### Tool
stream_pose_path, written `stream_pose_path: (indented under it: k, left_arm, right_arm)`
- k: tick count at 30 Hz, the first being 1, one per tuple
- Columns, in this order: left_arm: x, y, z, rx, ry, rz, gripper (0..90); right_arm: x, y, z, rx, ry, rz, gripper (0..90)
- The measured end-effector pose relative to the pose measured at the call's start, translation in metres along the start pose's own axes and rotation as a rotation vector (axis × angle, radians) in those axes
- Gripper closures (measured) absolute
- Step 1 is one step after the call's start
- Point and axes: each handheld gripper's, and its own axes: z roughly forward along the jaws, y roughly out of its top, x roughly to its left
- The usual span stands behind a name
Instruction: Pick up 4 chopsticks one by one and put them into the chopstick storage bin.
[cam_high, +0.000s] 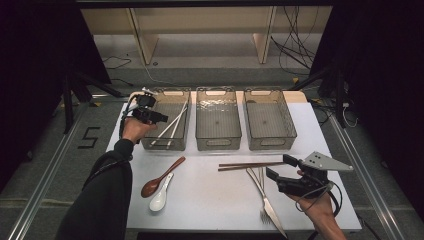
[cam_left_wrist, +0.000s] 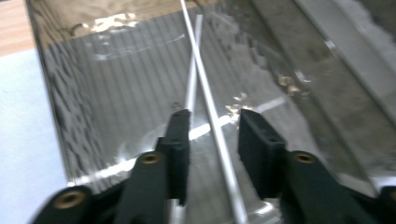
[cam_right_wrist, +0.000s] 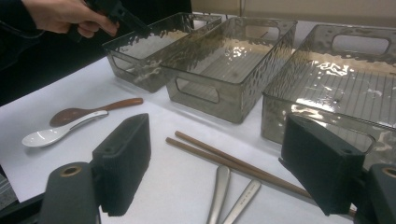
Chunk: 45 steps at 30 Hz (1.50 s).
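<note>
While the left gripper (cam_high: 161, 118) hangs over the left bin (cam_high: 151, 142) with jaws released, two metal chopsticks (cam_high: 170, 128) lie crossed inside it. Right gripper (cam_high: 278, 167) rests open near two wooden chopsticks (cam_high: 250, 165). White table (cam_high: 210, 195), dark room; three bins, two spoons.

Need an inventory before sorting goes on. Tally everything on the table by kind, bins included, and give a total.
Bins: 3
Metal chopsticks, in the left bin: 2
Brown chopsticks: 2
Spoons, one brown, one white: 2
Forks: 1
Knives: 1
Total: 11
</note>
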Motion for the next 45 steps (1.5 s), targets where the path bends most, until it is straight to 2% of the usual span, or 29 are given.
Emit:
stream_pose_path:
  k: [4, 12, 13, 15, 17, 27, 31, 36, 45]
  left_arm:
    - [-0.012, -0.003, -0.012, -0.02, -0.041, 0.01, 46.4]
    - [-0.04, -0.019, -0.031, -0.08, -0.121, 0.068, 34.5]
    - [-0.043, -0.02, -0.031, -0.058, -0.121, 0.087, 33.5]
    - [-0.05, -0.021, -0.034, -0.062, -0.109, 0.116, 30.5]
    - [-0.056, -0.022, -0.036, -0.06, -0.128, 0.13, 29.6]
    - [-0.094, -0.024, -0.041, -0.035, -0.166, 0.256, 24.3]
    - [-0.106, -0.025, -0.042, -0.032, -0.182, 0.292, 23.6]
    - [-0.119, -0.028, -0.041, -0.015, -0.201, 0.332, 22.7]
    - [-0.138, -0.035, -0.033, 0.005, -0.238, 0.37, 21.4]
  right_arm:
    - [0.0, 0.0, 0.0, -0.001, 0.0, -0.001, 25.0]
    - [0.001, 0.0, 0.0, 0.002, -0.001, -0.003, 24.9]
    - [0.001, 0.0, 0.0, 0.002, -0.001, -0.005, 24.9]
    - [0.001, 0.0, 0.0, 0.002, -0.001, -0.006, 25.0]
    - [0.002, 0.0, 0.0, -0.002, 0.0, -0.011, 25.0]
    - [0.001, 0.0, -0.002, -0.003, 0.0, -0.01, 25.0]
    - [0.001, 0.001, -0.002, -0.003, 0.0, -0.009, 25.0]
    - [0.001, 0.001, -0.002, -0.003, 0.0, -0.01, 24.9]
    - [0.001, 0.0, -0.002, -0.005, 0.0, -0.01, 24.9]
